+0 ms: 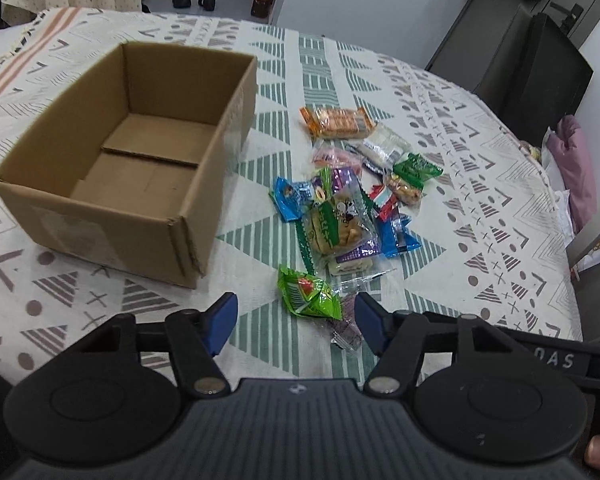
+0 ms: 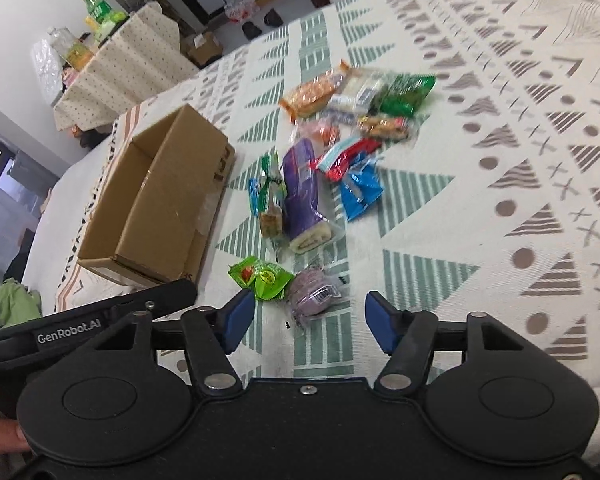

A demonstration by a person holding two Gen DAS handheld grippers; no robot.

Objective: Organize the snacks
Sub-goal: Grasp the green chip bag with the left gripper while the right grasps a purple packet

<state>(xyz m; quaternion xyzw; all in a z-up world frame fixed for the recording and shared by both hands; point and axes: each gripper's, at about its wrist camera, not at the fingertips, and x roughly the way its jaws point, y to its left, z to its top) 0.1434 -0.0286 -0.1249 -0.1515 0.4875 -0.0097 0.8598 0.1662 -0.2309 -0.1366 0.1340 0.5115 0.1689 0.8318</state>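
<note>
The empty cardboard box (image 1: 132,160) sits at ten o'clock, the snack pile (image 1: 348,200) at one; left gripper (image 1: 296,320) and right gripper (image 2: 310,316) gape empty, and overlapping slick wrappers risk double grabs or slips

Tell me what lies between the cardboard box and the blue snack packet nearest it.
Nothing: in the left wrist view, only bare patterned cloth separates the cardboard box from the blue snack packet.

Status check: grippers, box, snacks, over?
Left gripper open, right gripper open, both empty. Cardboard box empty. Snack pile loose on cloth beside it. Nothing blocking.
</note>
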